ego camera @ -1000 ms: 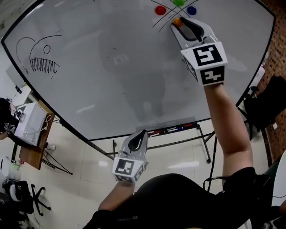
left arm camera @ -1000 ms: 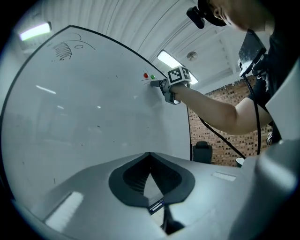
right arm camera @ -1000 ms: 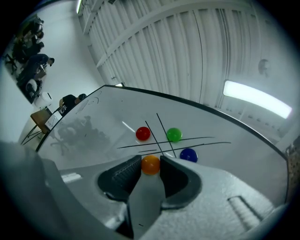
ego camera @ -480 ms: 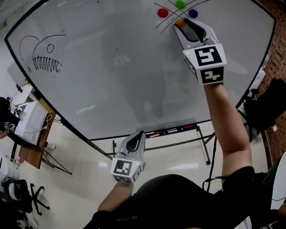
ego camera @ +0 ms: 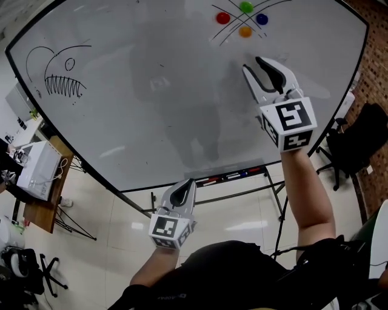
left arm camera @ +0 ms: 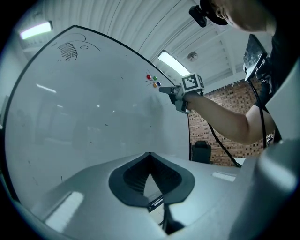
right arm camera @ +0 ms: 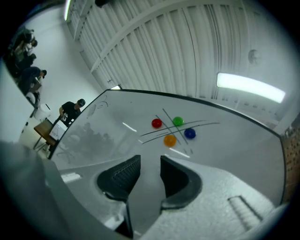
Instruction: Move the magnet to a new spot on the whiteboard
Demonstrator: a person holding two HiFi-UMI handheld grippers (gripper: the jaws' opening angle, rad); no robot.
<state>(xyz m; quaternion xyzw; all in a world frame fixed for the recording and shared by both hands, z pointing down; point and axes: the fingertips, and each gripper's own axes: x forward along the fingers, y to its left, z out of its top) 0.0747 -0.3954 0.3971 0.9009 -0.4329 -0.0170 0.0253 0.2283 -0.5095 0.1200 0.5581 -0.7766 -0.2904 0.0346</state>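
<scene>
On the whiteboard (ego camera: 151, 91) an orange magnet (ego camera: 245, 31) sticks just below a set of crossed black lines, with a red magnet (ego camera: 223, 17), a green magnet (ego camera: 245, 6) and a blue magnet (ego camera: 262, 19) around it. My right gripper (ego camera: 253, 63) is open and empty, a short way below the orange magnet and apart from it. In the right gripper view the orange magnet (right arm camera: 169, 140) lies ahead of the spread right gripper (right arm camera: 150, 158). My left gripper (ego camera: 191, 180) is shut and empty, low down by the board's bottom edge.
A fish sketch (ego camera: 57, 75) fills the board's upper left. A marker tray (ego camera: 233, 176) runs under the board on its stand. A desk with a white box (ego camera: 36, 169) stands at the left, and a black chair (ego camera: 357, 139) at the right by a brick wall.
My right gripper has let go of the orange magnet and drawn back down and to the right. The magnet stays below the crossed lines. The left gripper has hardly moved.
</scene>
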